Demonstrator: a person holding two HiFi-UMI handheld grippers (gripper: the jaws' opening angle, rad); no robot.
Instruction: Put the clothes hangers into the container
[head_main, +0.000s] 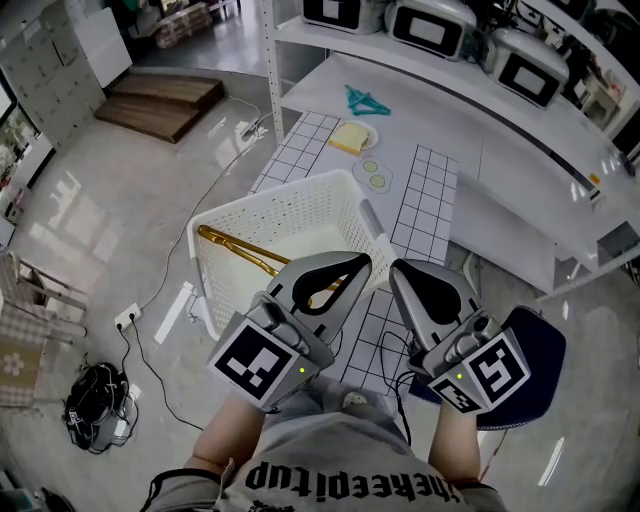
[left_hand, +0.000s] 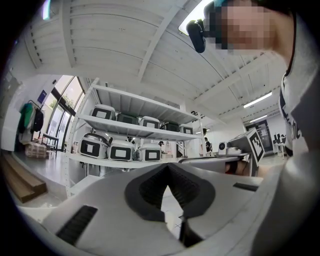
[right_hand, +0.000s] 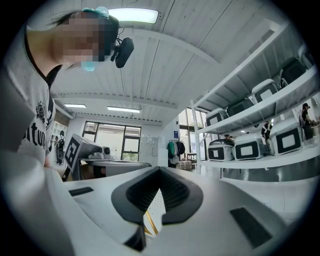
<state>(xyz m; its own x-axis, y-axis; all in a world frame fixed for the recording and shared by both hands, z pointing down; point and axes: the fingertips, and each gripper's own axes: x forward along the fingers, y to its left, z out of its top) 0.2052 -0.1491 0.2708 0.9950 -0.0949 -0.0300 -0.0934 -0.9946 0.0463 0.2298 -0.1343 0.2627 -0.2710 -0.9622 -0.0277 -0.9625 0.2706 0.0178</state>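
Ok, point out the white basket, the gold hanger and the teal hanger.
white basket (head_main: 290, 215), head view, its far mesh wall.
gold hanger (head_main: 240, 248), head view, its long arm inside the basket.
teal hanger (head_main: 365, 100), head view, its middle.

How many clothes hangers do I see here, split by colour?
Gold hangers, in the white basket: 1
Teal hangers, on the table: 1
Total: 2
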